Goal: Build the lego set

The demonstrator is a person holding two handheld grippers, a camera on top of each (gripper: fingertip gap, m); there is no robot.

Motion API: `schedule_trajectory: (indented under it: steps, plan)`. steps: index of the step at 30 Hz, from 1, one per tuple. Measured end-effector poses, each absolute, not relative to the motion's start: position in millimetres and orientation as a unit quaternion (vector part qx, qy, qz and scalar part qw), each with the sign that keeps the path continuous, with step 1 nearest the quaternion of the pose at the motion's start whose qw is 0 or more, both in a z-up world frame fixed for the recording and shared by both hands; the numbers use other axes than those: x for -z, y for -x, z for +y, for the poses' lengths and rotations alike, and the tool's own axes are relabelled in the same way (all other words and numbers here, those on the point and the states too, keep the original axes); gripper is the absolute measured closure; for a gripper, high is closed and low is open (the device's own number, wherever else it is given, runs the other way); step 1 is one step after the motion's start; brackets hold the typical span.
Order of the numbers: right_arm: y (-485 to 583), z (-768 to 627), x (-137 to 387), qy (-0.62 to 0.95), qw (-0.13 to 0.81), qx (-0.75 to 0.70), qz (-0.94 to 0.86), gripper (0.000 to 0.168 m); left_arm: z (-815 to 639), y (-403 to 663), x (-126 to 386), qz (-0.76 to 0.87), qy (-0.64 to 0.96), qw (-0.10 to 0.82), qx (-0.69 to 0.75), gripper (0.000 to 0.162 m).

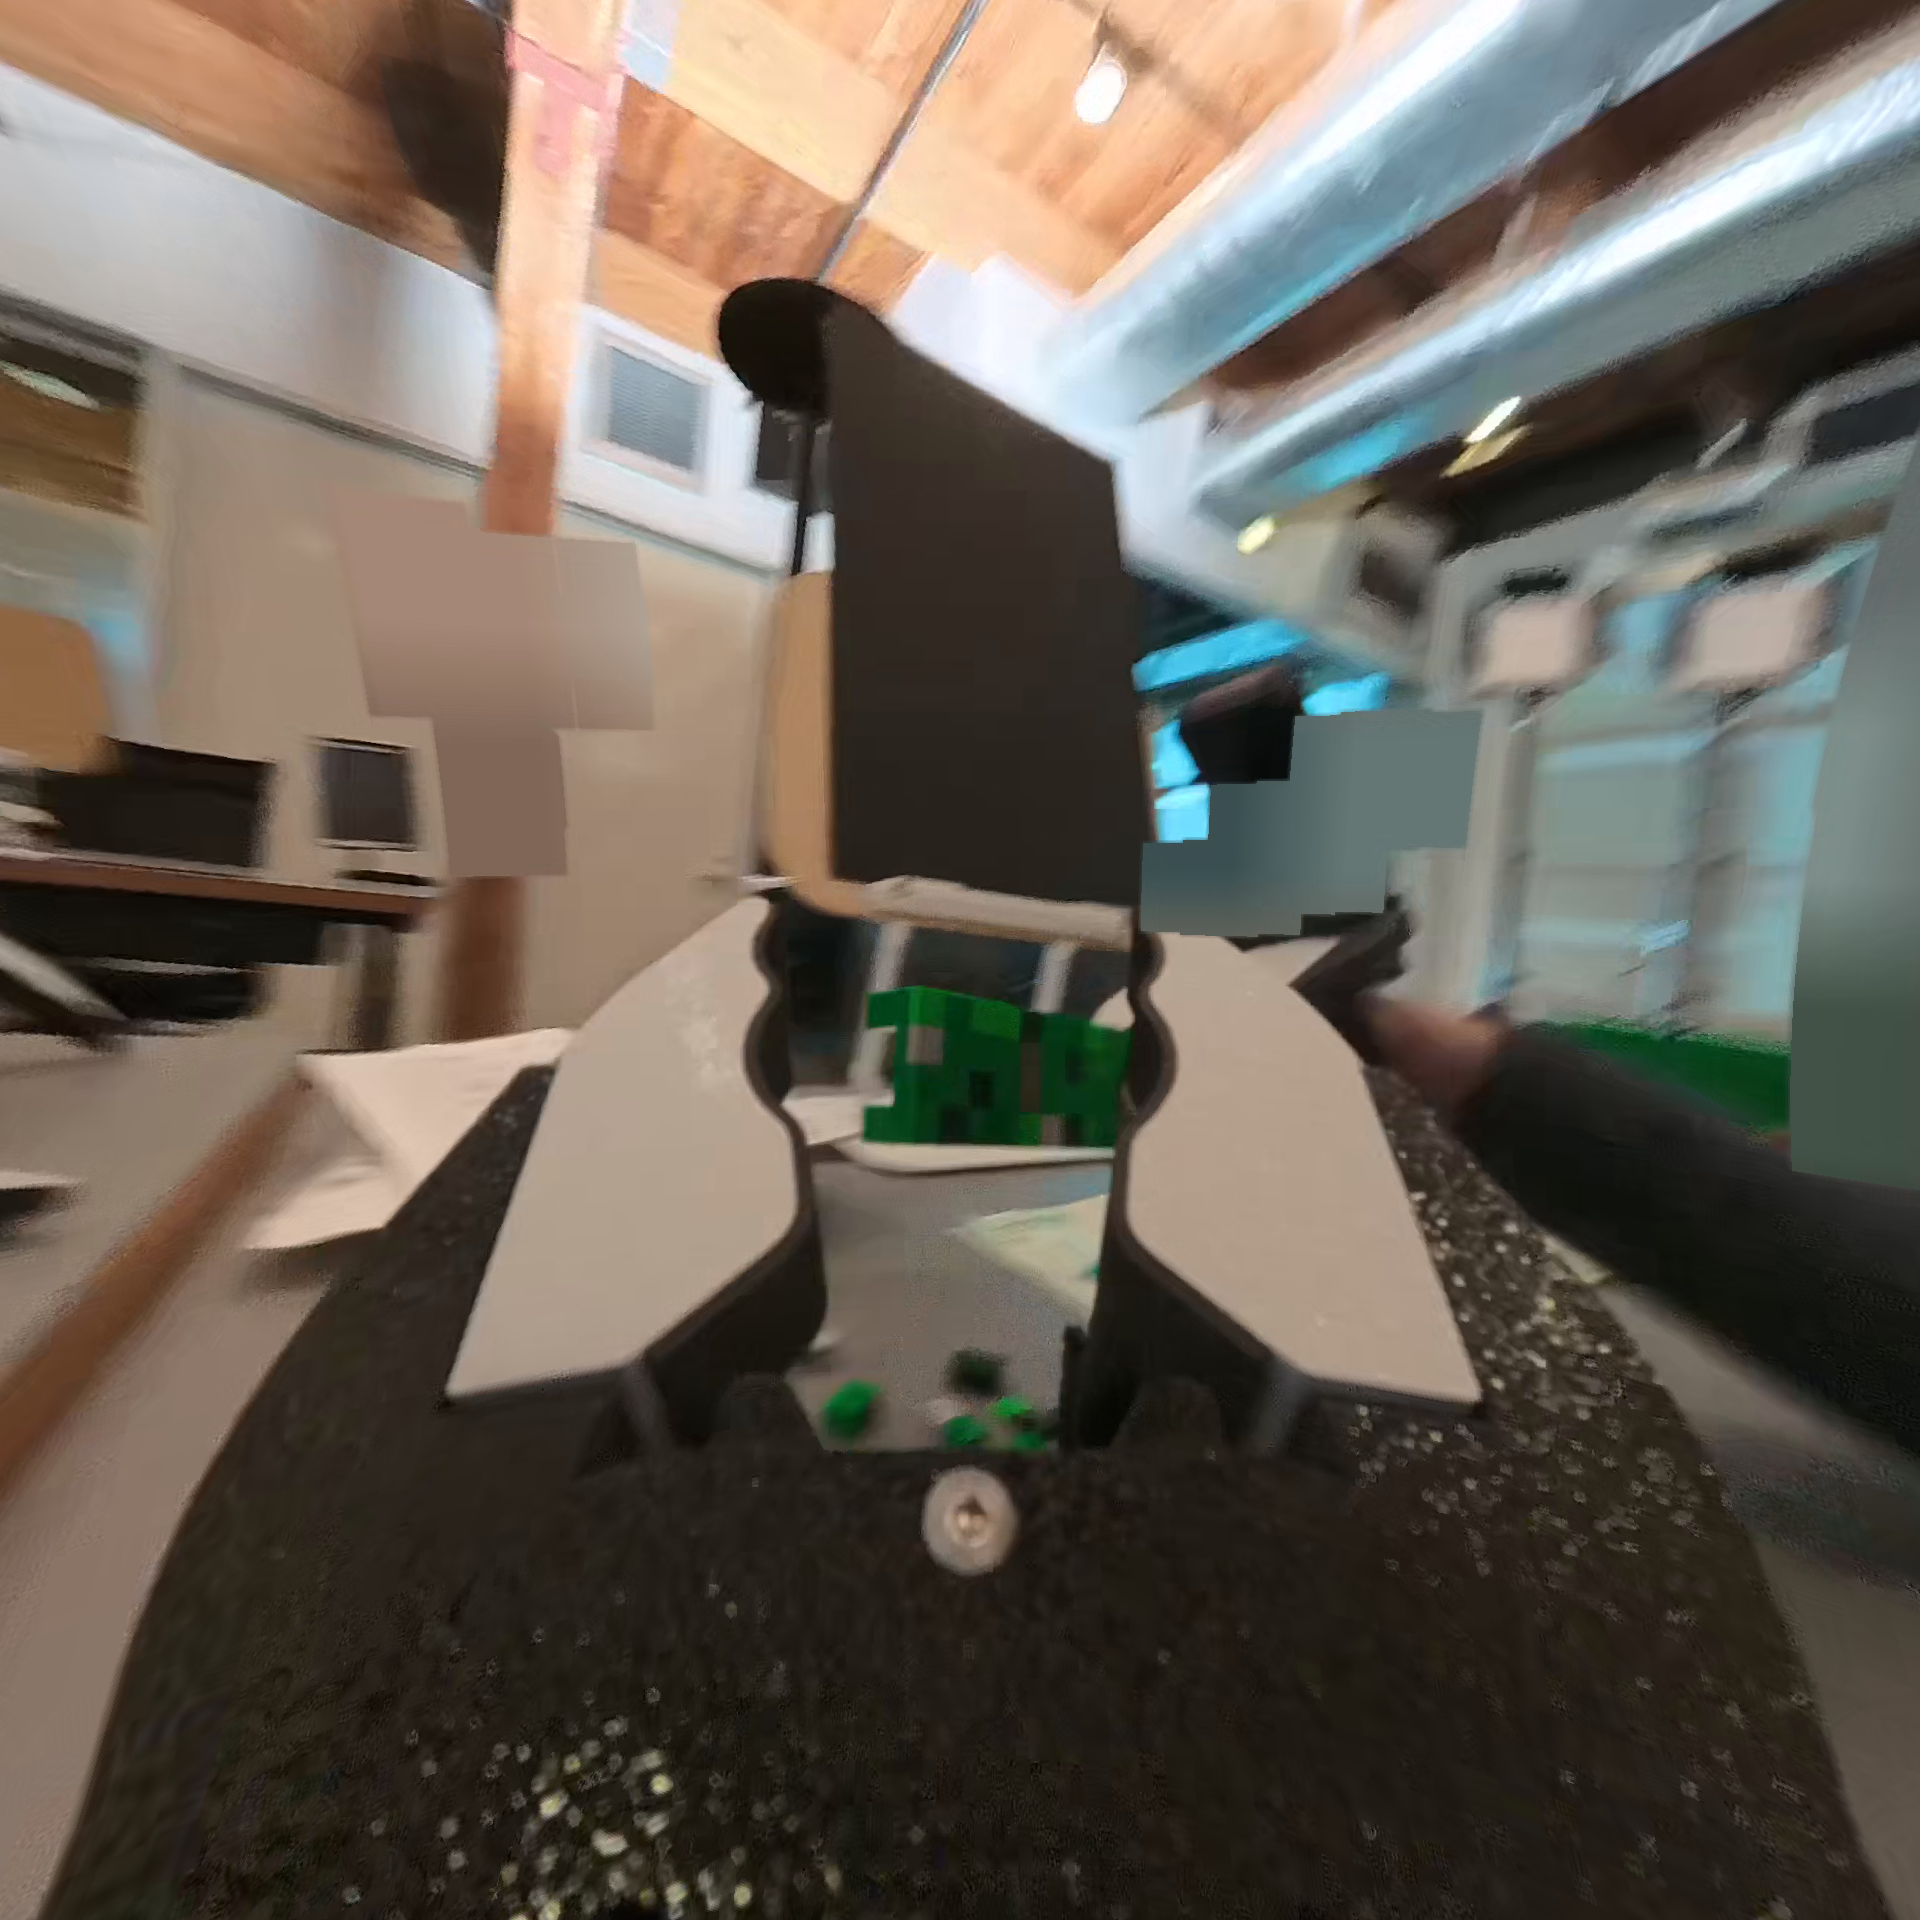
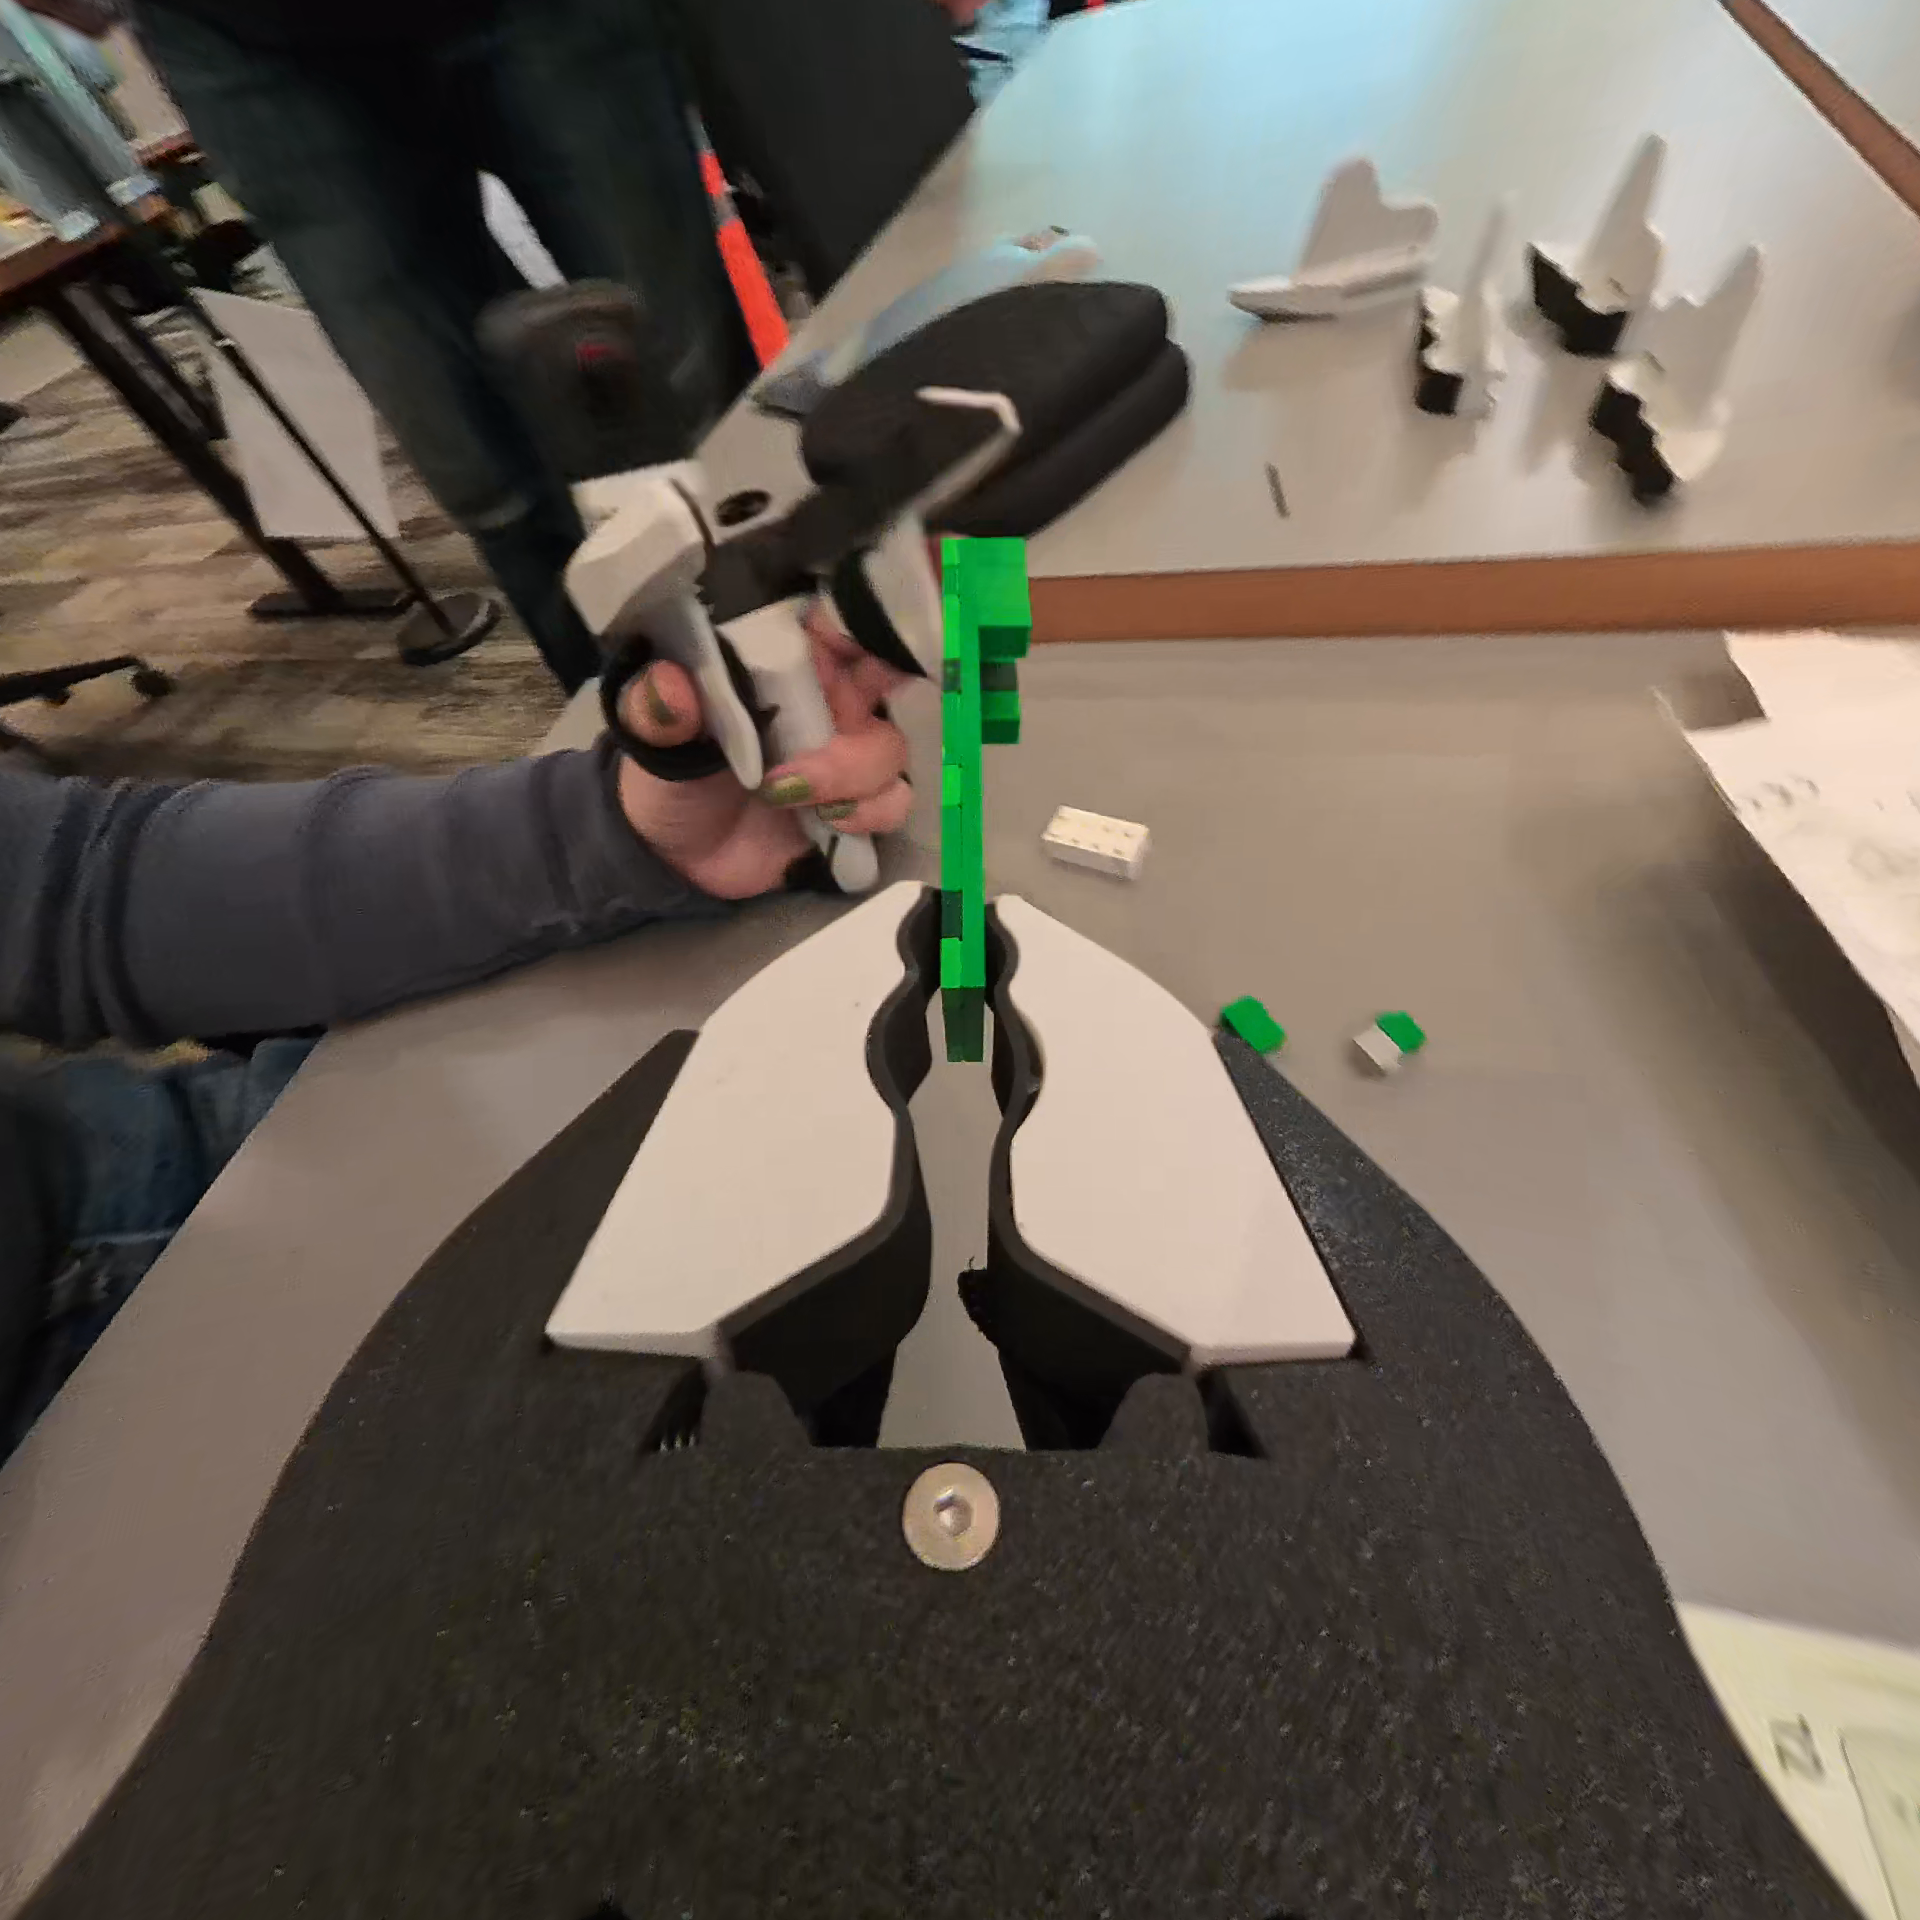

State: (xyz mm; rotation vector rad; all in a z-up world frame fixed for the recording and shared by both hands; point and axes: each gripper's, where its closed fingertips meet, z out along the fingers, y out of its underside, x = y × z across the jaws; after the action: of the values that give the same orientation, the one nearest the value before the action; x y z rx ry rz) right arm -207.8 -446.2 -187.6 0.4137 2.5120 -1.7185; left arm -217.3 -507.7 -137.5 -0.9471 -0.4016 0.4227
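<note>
In the left wrist view, which is badly blurred, the left gripper (image 1: 961,1039) points up and across the table (image 1: 914,1247) with its jaws well apart and nothing between them; it seems to be held clear, probably free to fetch a piece. Through the gap stands the green build (image 1: 992,1070), seen broadside, with loose green bricks (image 1: 935,1413) on the table close under the fingers and a dark chair back (image 1: 977,665) behind. In the right wrist view the right gripper (image 2: 961,971) is narrowed onto the lower end of the build (image 2: 971,748), which rises edge-on as a thin, flat slab; pinching it at the bottom likely keeps it steady and leaves the upper part open for adding bricks. The left gripper (image 2: 883,613) hovers just beside the build's top, held in a hand (image 2: 769,790) whose forearm rests on the table. A white brick (image 2: 1096,840), a green brick (image 2: 1252,1023) and a white-and-green piece (image 2: 1390,1041) lie near, and spare fingers (image 2: 1538,332) lie well apart.
</note>
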Motion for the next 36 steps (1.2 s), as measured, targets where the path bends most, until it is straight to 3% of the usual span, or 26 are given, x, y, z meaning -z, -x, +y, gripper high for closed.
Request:
schedule_trajectory:
  steps: [1,6,15,29,33,34,35,36]
  plan:
    - [213.1,-443.5,189.2,-0.156,0.033,0.554,0.817,0.162,-509.5,220.7,140.7,-0.197,0.474,0.817,-0.264,0.106]
    - [236.0,-432.3,194.0,-0.259,0.009,0.531,0.807,0.162,-495.7,235.2,171.9,-0.172,0.626,0.523,-0.553,0.162]
    - [242.2,-428.4,203.1,-0.306,0.007,0.506,0.806,0.162,-433.0,235.4,191.5,-0.129,0.677,0.46,-0.56,0.162]
    - [233.4,-427.8,211.2,-0.297,0.032,0.483,0.823,0.162,-487.0,263.8,202.2,-0.288,0.659,0.492,-0.491,0.162]
    - [234.1,-426.0,211.4,-0.289,0.028,0.485,0.825,0.162,-477.9,255.0,195.1,-0.268,0.649,0.559,-0.441,0.162]
    - [234.6,-424.9,211.1,-0.286,0.025,0.486,0.825,0.162,-476.8,252.8,192.9,-0.273,0.642,0.582,-0.417,0.16]
    - [235.2,-423.5,211.2,-0.281,0.022,0.487,0.826,0.162,-478.4,251.8,190.0,-0.285,0.632,0.599,-0.4,0.14]
    - [235.3,-422.0,211.0,-0.272,0.017,0.489,0.828,0.162,-480.9,251.5,188.0,-0.295,0.625,0.611,-0.386,0.133]
